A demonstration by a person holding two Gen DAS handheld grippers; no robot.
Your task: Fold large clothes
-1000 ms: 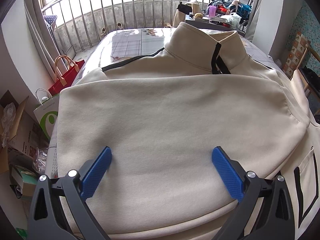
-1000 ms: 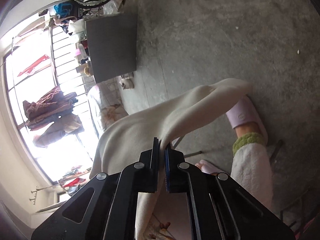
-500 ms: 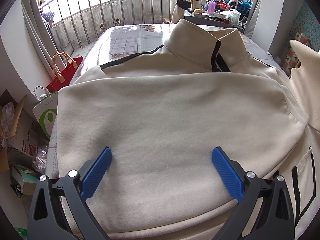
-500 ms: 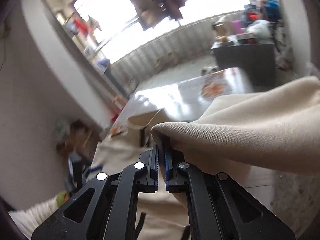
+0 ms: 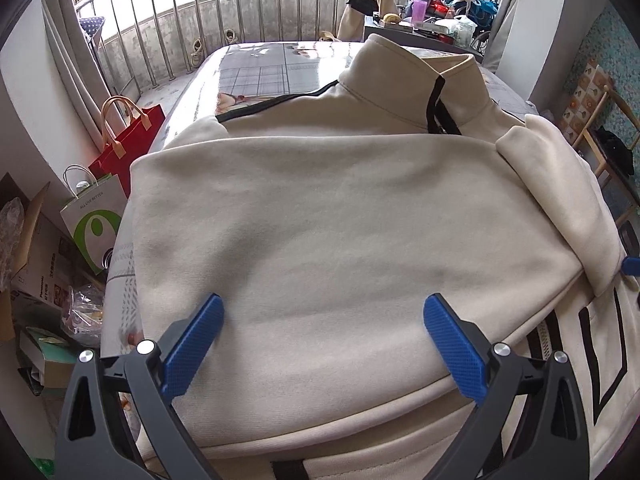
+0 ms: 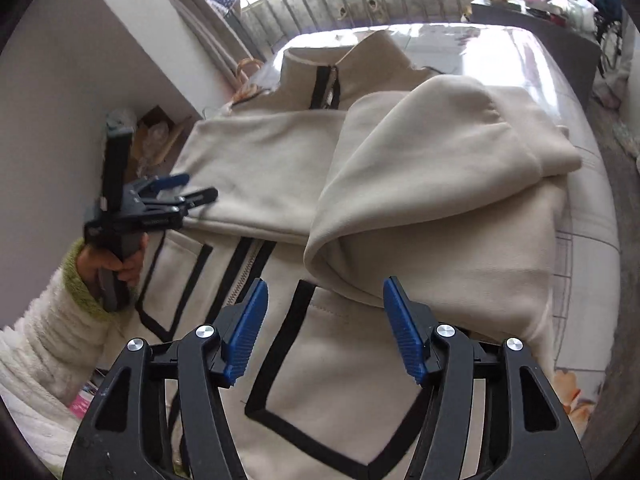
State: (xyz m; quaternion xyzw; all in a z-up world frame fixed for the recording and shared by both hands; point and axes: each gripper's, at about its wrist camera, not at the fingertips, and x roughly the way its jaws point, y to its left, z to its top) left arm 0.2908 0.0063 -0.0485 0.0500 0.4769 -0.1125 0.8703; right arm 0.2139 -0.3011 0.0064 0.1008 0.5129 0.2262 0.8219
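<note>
Cream jacket (image 6: pixel 280 168) spread flat on the bed (image 6: pixel 580 152), collar toward the far edge by the railing (image 5: pixel 240 20), hem at the near edge. Black zip and black pocket outlines face up on the front.

Left sleeve (image 5: pixel 340 220) folded across the chest, lying flat. Right sleeve (image 6: pixel 432 184) draped over the right half of the body, cuff pointing to the bed's right edge, fold rumpled and lifted at its lower corner.

Right gripper (image 6: pixel 322 330): jaws just opened, now spread apart with nothing between the blue pads; pointing down at the right pocket, sleeve fold just beyond the tips. Touching the cloth or not — cannot tell.

Left gripper (image 5: pixel 322 344): jaws wide apart, empty, poised over the folded left sleeve near the bed's left edge. From the right wrist view, held by a hand (image 6: pixel 116 264) in a fluffy white sleeve with a green cuff (image 6: pixel 80 280).

Red bag (image 5: pixel 128 136) and white paper bag (image 5: pixel 94 220) on the floor off the bed's left edge.
</note>
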